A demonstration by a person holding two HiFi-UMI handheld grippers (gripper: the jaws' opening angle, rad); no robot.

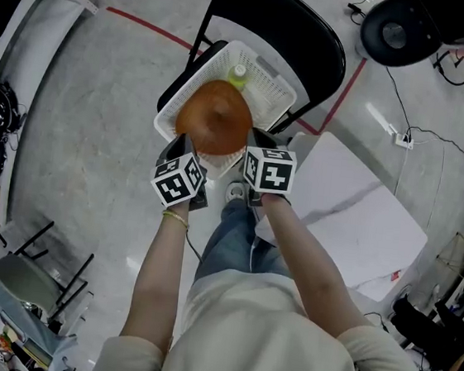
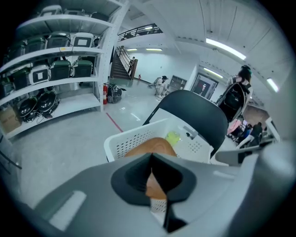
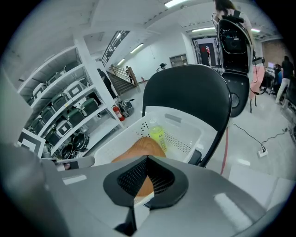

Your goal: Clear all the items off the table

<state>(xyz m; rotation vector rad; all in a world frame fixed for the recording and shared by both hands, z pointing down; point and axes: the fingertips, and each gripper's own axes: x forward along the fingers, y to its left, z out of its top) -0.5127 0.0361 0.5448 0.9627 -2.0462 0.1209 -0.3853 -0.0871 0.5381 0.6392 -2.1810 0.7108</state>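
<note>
A white perforated basket [image 1: 271, 75] stands on the seat of a black chair [image 1: 319, 41]. Inside it lies a brown, round, domed thing like an overturned wooden bowl [image 1: 215, 118], with a yellow-green bottle [image 1: 238, 75] behind it. My left gripper [image 1: 185, 142] and right gripper [image 1: 256, 135] hover at the bowl's near edge, both shut with nothing between the pads. In the left gripper view the closed left gripper [image 2: 151, 158] points at the bowl [image 2: 152, 144], bottle [image 2: 173, 137] and basket [image 2: 124, 141]. The right gripper view shows the shut right gripper [image 3: 147, 160] before the bowl [image 3: 141, 148], bottle [image 3: 157, 134] and basket [image 3: 186, 127].
A white table [image 1: 365, 225] stands to the right of the person, its top bare in view. Grey floor with a red line [image 1: 150, 28] surrounds the chair. Shelving [image 2: 55, 60] with dark cases lines the left wall. Cables and a power strip [image 1: 402, 140] lie at the right.
</note>
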